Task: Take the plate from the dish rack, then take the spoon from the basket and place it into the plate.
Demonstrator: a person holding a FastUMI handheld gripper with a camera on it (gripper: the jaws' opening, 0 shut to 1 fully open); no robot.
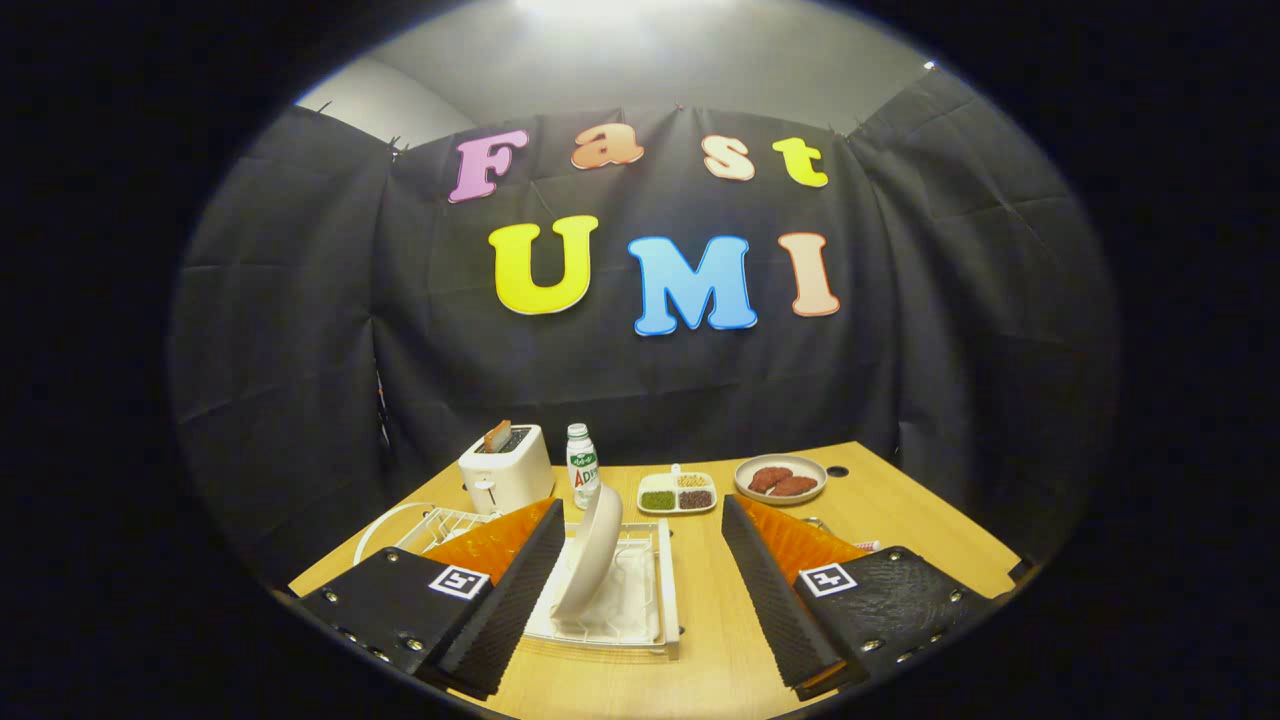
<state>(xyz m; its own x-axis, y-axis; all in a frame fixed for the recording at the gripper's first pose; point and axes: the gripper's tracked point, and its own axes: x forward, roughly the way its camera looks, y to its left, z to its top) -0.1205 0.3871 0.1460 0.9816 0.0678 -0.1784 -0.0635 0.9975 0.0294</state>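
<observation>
Plate [590,555], a smooth cream-coloured round one, is standing on edge and leaning in the white wire dish rack [640,600], which is sitting on a white drip tray on the pale wooden bench [720,620]. The tongs [640,545] are hanging wide open over the bench, gripping nothing; the plate is lying between the two fingers, close beside the ribbed black pad of the left finger [520,590], though whether it is touching that pad I cannot tell, while the right finger [770,590] is standing well apart from it. Each finger is showing an orange body and a black textured block with a square marker. Beyond the rack, a white toaster [505,468] with a slice poking up is sitting next to a small white bottle [581,463] with a green label. Further right, a divided white dish [677,493] is holding green, dark and pale grains, and a round plate of reddish-brown patties [780,479] is resting near the bench's far edge.
</observation>
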